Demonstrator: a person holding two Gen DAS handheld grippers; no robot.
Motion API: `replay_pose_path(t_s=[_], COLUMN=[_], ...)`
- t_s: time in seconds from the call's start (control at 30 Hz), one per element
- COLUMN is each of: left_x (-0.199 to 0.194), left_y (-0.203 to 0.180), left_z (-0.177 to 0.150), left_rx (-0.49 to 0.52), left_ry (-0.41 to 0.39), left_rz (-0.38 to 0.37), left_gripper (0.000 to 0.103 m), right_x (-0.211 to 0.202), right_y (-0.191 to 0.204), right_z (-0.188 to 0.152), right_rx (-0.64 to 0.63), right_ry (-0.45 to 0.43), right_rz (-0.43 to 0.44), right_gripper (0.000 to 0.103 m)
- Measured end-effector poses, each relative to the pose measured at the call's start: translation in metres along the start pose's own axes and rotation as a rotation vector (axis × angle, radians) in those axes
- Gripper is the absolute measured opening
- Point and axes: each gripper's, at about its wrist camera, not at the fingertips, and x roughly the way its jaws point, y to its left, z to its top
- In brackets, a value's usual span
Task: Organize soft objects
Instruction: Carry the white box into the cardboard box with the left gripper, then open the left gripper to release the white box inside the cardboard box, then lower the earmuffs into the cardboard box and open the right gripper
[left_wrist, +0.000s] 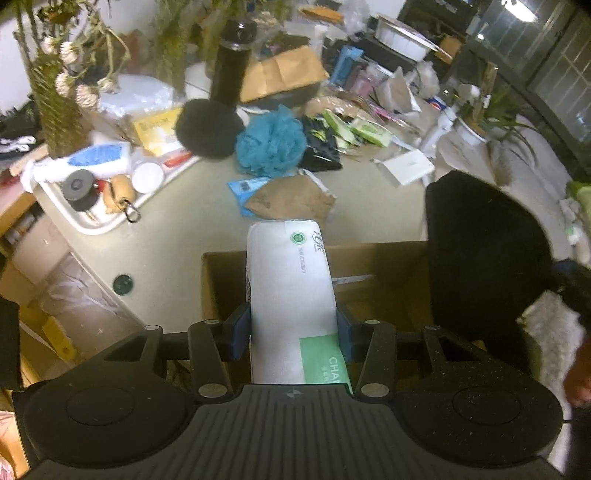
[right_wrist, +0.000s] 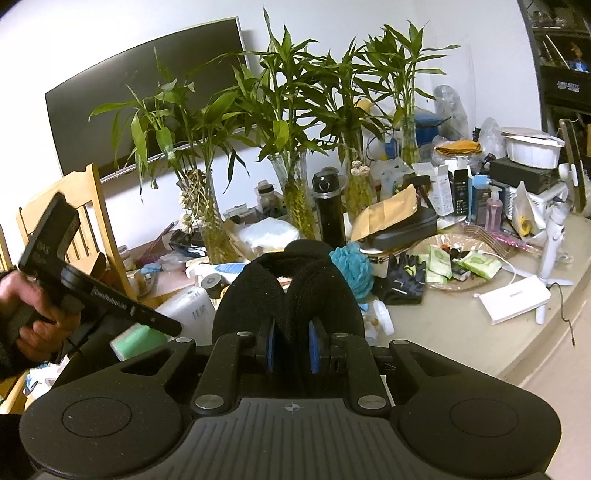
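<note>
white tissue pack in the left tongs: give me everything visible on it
The soft white plastic-wrapped tissue pack is an oblong, pillow-like block with a green panel at its near end, partly readable as "CHAN", and a round green logo with small print near its far end. The left tongs are shut on it, blue pads pressing both long sides near the green panel. It points away from the camera, over the open brown cardboard box, its far end reaching past the box's far edge. In the right wrist view only its green end shows.
</note>
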Motion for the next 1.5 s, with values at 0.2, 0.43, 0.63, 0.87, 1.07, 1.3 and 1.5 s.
replay_pose_path(t_s=[0.2, 0.43, 0.63, 0.87, 1.07, 1.3, 1.5], left_x=[-0.015, 0.002, 0.007, -0.023, -0.038, -0.041, -0.044], left_y=[0.008, 0.009, 0.003, -0.008, -0.010, -0.001, 0.011], left_z=[0.026, 0.021, 0.008, -0.004, -0.022, -0.041, -0.057], left_rx=[-0.050, -0.021, 0.023, 0.082, 0.121, 0.113, 0.097], left_ry=[0.093, 0.235, 0.173, -0.045, -0.215, -0.291, -0.325], left_rz=[-0.049, -0.015, -0.003, 0.041, 0.129, 0.171, 0.178], left_gripper=[0.046, 0.048, 0.067, 0.071, 0.071, 0.070, 0.071], right_x=[-0.003, -0.006, -0.002, -0.001, 0.005, 0.013, 0.015], right_y=[-0.004, -0.001, -0.002, -0.001, 0.000, 0.011, 0.016], right_z=[0.000, -0.001, -0.002, -0.003, -0.010, -0.019, -0.017], right_rx=[0.005, 0.001, 0.008, 0.002, 0.006, -0.028, -0.041], right_ry=[-0.006, -0.006, 0.001, 0.011, 0.032, 0.061, 0.065], right_rz=[-0.006, 0.000, 0.007, 0.013, 0.022, 0.011, 0.025], right_gripper=[0.021, 0.021, 0.021, 0.021, 0.021, 0.021, 0.021])
